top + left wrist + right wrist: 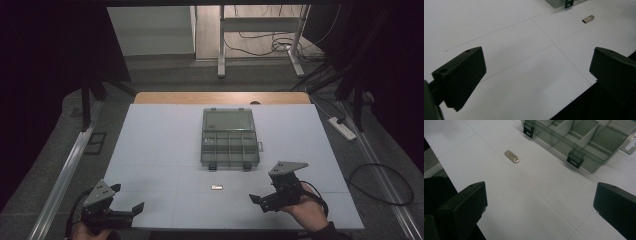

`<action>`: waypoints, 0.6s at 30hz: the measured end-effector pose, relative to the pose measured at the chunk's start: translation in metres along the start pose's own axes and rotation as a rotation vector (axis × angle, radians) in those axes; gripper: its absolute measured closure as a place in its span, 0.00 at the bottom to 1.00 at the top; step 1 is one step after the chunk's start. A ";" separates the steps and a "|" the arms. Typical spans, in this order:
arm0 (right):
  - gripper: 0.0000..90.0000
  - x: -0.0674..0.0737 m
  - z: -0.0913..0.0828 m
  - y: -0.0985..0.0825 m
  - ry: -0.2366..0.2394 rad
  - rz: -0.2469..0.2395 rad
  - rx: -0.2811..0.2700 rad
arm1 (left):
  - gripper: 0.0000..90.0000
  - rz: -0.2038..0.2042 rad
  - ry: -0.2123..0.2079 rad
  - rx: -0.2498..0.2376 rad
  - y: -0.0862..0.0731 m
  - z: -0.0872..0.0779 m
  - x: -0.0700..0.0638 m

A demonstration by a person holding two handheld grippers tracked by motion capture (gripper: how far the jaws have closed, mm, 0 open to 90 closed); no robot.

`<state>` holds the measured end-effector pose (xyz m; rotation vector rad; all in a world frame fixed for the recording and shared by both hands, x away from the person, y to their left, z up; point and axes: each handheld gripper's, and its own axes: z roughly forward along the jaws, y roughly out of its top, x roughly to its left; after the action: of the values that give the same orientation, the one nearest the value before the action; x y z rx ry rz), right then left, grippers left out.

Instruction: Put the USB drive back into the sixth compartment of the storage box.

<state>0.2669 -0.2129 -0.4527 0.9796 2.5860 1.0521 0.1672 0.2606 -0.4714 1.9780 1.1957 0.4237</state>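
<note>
The left gripper (131,202), black with a grey three-cornered plate, hovers at the near left corner of the table with its jaws spread wide and nothing between them. The right gripper (255,201), held in a hand (309,210) at the near right, is likewise spread and empty. Between them, nearer the right one, a small silver metal rectangular piece (216,188) lies flat on the white panelled tabletop (150,145). Just beyond it sits a clear grey-green plastic compartment box (230,148) with its lid open and dark latches on the near wall. A bare wooden strip (165,98) edges the far side. Farther off are grey carpet, white desk legs (221,55), tangled cables (280,45) and a white power strip (342,128) at right.
</note>
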 end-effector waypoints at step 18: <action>0.00 0.013 0.020 0.016 0.061 -0.043 0.022 | 0.01 0.003 -0.001 0.001 0.000 0.001 0.000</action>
<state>0.2729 -0.1852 -0.4551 0.9058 2.6608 1.0611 0.1678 0.2602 -0.4714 1.9811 1.1924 0.4243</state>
